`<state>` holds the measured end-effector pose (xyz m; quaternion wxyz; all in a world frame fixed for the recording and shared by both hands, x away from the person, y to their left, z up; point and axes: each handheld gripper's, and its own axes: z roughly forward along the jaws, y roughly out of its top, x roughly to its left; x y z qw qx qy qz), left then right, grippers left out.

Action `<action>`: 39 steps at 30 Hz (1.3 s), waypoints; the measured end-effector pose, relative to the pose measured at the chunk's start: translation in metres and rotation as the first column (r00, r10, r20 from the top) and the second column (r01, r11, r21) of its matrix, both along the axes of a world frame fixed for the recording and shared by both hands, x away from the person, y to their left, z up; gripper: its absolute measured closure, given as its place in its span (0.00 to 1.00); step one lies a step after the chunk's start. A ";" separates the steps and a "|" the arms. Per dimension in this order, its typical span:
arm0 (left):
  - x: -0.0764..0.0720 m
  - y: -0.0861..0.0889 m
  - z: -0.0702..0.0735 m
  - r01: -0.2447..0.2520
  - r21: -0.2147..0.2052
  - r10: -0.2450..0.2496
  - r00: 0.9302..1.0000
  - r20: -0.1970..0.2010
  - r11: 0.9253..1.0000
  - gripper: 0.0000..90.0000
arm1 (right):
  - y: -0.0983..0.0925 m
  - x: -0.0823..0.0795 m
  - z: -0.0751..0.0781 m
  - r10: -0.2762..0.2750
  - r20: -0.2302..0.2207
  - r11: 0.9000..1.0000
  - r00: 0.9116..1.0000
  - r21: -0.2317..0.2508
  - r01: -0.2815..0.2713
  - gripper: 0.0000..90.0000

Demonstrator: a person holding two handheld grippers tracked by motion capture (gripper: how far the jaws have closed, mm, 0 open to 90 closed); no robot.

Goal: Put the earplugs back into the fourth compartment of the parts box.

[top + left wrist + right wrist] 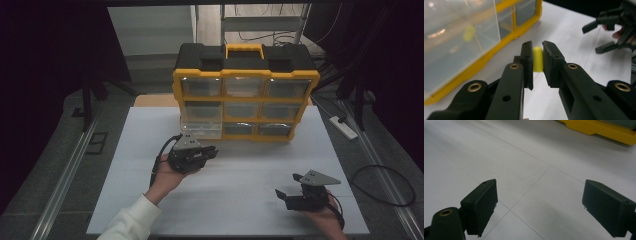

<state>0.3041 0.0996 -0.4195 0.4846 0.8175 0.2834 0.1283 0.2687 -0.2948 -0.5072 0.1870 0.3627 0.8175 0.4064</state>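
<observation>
My left gripper [537,61] is clamped on a small yellow capsule [538,58], lifted clear of the white table [574,30] beside the pulled-out drawer [201,127] of the yellow organizer [245,95]. My right gripper [539,207] sits wide open and empty. Pickup looks done; putting the capsule away remains.

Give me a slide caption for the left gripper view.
Left gripper pinching a small yellow capsule beside the yellow drawer cabinet.

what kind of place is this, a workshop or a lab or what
Most likely a lab bench rigged for recording handling work, not a home. A bare white table holds a yellow drawer organizer, dark curtains hang at both sides, and a power strip and loose cables lie on the grey floor.
</observation>
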 end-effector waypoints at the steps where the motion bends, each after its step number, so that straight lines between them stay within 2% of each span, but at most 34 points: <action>1: 0.000 0.001 0.004 0.002 -0.008 -0.002 1.000 0.000 1.000 0.87 | 0.000 0.000 0.000 0.000 -0.001 1.000 1.000 -0.001 0.000 0.15; 9: 0.005 0.009 0.031 -0.016 -0.071 0.020 0.999 0.049 0.997 0.87 | 0.000 0.000 0.000 0.000 -0.001 1.000 1.000 0.000 0.000 0.15; 16: 0.011 0.012 0.050 -0.028 -0.092 0.035 0.996 0.080 0.995 0.87 | 0.000 0.000 0.000 0.000 -0.002 1.000 1.000 0.000 0.000 0.15; 22: 0.018 0.013 0.058 -0.033 -0.094 0.041 0.996 0.080 0.995 0.87 | 0.000 0.000 0.000 0.001 -0.001 1.000 1.000 -0.001 -0.001 0.15; 32: 0.037 0.015 0.071 -0.070 -0.084 0.078 0.993 0.088 0.994 0.87 | 0.000 0.000 0.000 0.001 -0.001 1.000 1.000 -0.002 -0.001 0.15; 39: 0.047 0.017 0.074 -0.097 -0.076 0.104 0.991 0.086 0.992 0.87 | 0.000 0.000 0.000 0.001 0.001 1.000 1.000 -0.004 -0.001 0.15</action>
